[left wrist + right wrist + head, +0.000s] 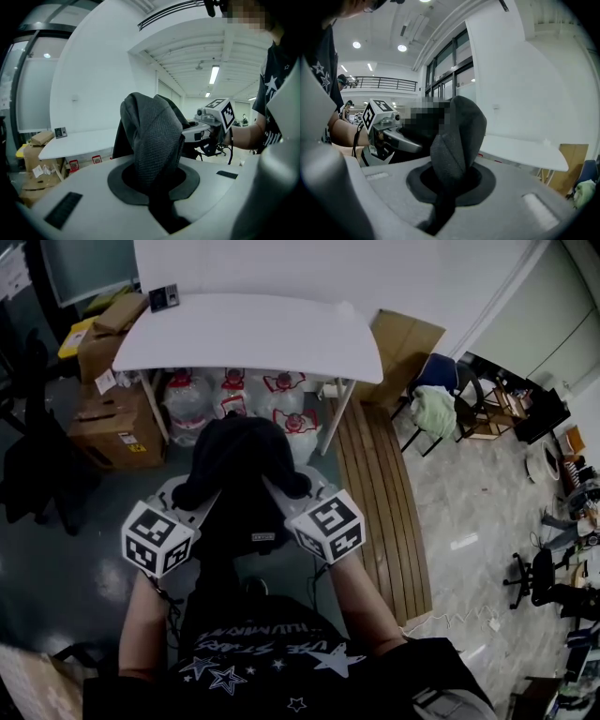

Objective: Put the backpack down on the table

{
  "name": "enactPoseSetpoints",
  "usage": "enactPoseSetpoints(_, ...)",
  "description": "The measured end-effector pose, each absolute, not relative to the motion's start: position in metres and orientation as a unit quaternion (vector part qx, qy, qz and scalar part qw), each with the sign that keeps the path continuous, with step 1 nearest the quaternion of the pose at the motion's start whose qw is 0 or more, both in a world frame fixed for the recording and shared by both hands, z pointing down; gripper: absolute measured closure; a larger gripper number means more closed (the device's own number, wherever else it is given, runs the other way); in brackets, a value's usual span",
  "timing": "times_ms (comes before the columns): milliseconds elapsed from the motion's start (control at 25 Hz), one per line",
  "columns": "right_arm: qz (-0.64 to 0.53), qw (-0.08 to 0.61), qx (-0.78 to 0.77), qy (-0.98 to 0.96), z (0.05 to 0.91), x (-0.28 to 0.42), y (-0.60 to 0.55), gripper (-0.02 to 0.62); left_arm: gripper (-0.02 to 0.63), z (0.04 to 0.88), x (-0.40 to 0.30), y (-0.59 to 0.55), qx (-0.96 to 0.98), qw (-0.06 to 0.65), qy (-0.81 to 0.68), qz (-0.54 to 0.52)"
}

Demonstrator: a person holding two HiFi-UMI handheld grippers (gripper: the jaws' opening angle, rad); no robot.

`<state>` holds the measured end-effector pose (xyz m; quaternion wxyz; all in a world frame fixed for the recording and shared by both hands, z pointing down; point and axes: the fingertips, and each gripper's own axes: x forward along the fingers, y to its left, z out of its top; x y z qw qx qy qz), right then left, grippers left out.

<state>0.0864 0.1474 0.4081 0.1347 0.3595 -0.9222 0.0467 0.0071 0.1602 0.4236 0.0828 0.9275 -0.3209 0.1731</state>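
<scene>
A black backpack (242,474) hangs in the air between my two grippers, in front of the white table (253,334) and lower than its top. My left gripper (190,493) is shut on the backpack's left shoulder strap (152,145), whose grey mesh rises from between the jaws (157,187). My right gripper (292,487) is shut on the other strap (457,140), which folds up out of its jaws (447,187). Each gripper shows in the other's view, the right gripper (211,124) and the left gripper (384,126). The backpack's lower part is hidden behind my arms.
A small dark device (163,298) stands on the table's far left corner. Several water jugs (234,395) sit under the table. Cardboard boxes (108,418) are stacked at the left. Wooden planks (375,484) lie on the floor at the right, beside a chair with clothes (436,404).
</scene>
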Motion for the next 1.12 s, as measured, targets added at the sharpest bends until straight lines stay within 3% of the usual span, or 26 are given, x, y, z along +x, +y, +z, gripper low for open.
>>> enactPoseSetpoints(560, 0.055, 0.141, 0.383, -0.911, 0.413, 0.080, 0.083, 0.572, 0.558, 0.430, 0.001, 0.092, 0.938, 0.078, -0.289, 0.176)
enactPoseSetpoints(1120, 0.070, 0.149, 0.403, -0.900, 0.419, 0.036, -0.051, 0.572, 0.558, 0.437, -0.043, -0.046, 0.944, 0.088, -0.265, 0.177)
